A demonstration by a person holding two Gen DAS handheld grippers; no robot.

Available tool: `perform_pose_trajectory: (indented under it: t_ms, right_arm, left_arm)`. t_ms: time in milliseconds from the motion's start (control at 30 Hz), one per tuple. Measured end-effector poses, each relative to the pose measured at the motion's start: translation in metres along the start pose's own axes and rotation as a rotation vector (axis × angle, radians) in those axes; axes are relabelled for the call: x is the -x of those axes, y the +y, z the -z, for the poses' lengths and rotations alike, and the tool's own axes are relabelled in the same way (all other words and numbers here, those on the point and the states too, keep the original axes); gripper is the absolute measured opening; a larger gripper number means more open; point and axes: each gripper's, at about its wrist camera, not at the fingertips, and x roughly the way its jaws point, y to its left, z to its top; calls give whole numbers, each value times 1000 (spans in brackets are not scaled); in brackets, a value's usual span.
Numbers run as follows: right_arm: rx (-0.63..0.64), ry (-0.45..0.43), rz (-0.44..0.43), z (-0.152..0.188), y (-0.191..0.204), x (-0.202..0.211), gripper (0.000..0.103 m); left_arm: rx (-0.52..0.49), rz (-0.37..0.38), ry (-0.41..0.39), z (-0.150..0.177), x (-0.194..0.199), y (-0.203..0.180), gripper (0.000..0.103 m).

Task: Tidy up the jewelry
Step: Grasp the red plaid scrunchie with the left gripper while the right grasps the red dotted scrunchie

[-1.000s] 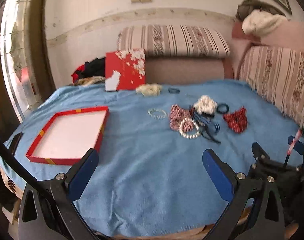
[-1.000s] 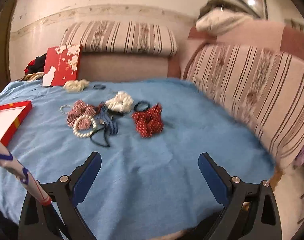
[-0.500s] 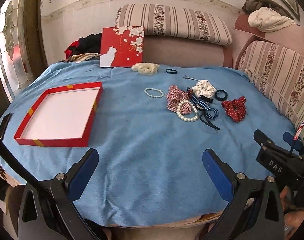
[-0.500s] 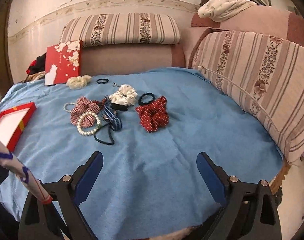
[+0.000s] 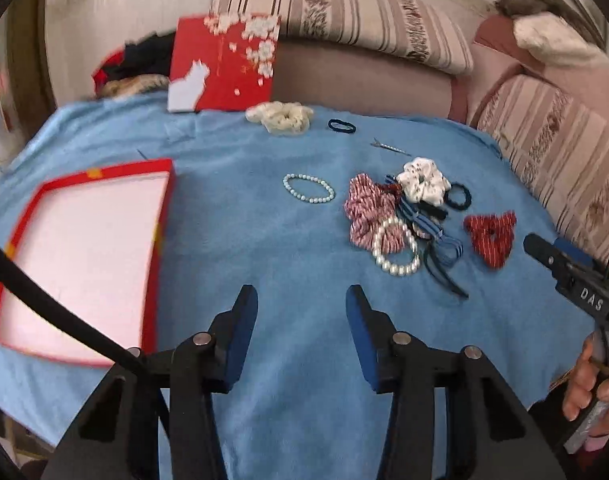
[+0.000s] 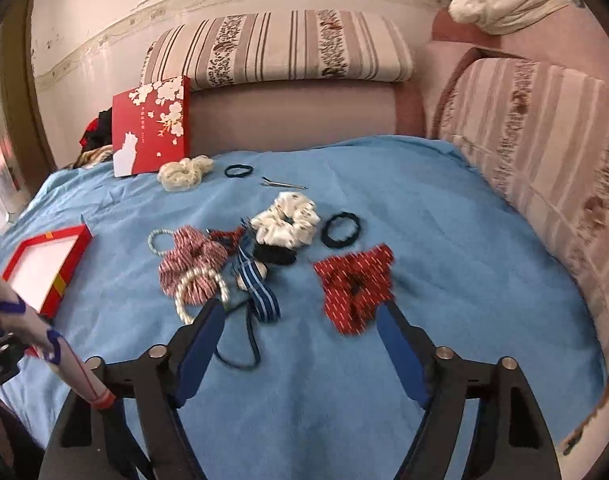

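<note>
Both grippers approached the accessory pile for sorting into the red tray (image 5: 160,216) at left. Left gripper (image 5: 302,304): jaws just narrowed, nothing between. Right gripper (image 6: 300,320): jaws closing, still wide, empty, near the red scrunchie (image 6: 354,286)

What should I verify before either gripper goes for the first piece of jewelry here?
1. Red tray empty, ready: ok.
2. Left gripper empty; jaws have just been closing, nothing between them: ok.
3. Right gripper empty; jaws have just been closing: ok.
4. Small bead bracelet lies apart from the pile: ok.
5. Pearl bracelet free of the striped scrunchie: not ok, overlapping.
6. Hair clip graspable: cannot tell.
</note>
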Motion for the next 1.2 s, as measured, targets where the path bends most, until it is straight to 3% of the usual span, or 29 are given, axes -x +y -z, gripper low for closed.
perform_pose_trajectory:
  t_ms: [200,333,433,633,900,1200]
  right_arm:
    - [-7,17,-13,-38,-11,-41,64]
    - [-21,-7,9,-50,-26,-53,64]
    - [-63,-9,38,-48,-48,-60,64]
    - [-147,136,23,-27,-84,-88,64]
    - [-165,245,1,-12,-85,-111,66]
    - [-166,276,-15,-10,-71,-123,66]
  left_arm:
    - [42,41,52,-41,-45,5,45]
    - [68,111,100,-61,-79,1,45]
    - [85,157,137,-70,-101,-2,45]
    - [100,194,175,-74,-137,-6,48]
    - [171,292,235,-73,-172,-6,55]
    - [194,351,227,-74,-180,-16,67]
